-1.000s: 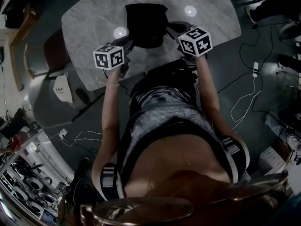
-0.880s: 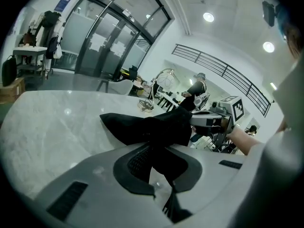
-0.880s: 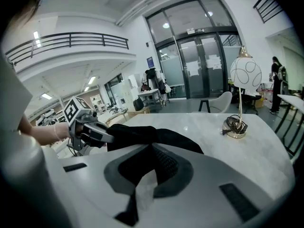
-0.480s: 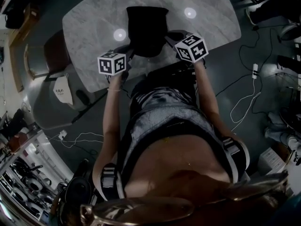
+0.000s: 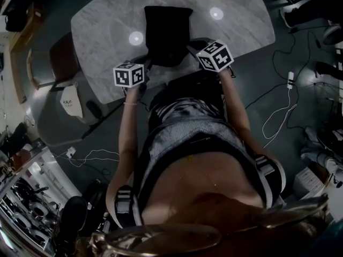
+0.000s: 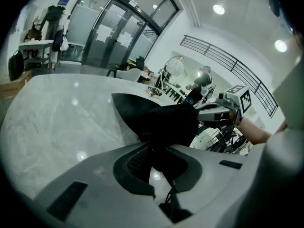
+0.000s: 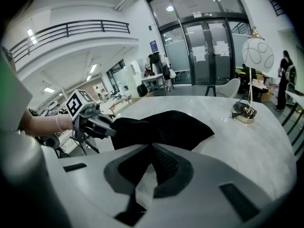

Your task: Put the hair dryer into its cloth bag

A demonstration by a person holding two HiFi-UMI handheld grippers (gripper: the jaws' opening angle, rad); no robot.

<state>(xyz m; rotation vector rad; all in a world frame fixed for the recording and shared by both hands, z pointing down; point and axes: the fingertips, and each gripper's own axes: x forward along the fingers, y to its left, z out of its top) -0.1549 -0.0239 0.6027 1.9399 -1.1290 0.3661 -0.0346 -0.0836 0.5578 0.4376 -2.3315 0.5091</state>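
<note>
— Entry one, left gripper (image 6: 154, 148): state?
— Closed. Clamped on a fold of the black bag (image 6: 159, 120), with cloth pinched between the pads (image 6: 135, 163) and bunched up just beyond them.

— Entry two, right gripper (image 7: 149, 163)?
— Closed too. Gripping the same bag at its other near corner, with black cloth caught at the meeting of the pads and spreading out ahead.

— Placement of the pair?
— Side by side at the near end of the bag, one to each corner, pointing away from the body and downward. Each visible in the other's view, across the cloth.

— Entry three, bag: location?
— On the marble table (image 5: 102, 42), about mid-width. Far part lying on the stone, near edge taken up at both corners. Dark and slack.

— Hair dryer?
— Hidden in every view. Cannot tell whether inside.

— Anything else on the table?
— Small corded object (image 7: 244, 112) near the far edge, well apart from the bag. Two bright lamp reflections on the stone, one on either side of the cloth.
</note>
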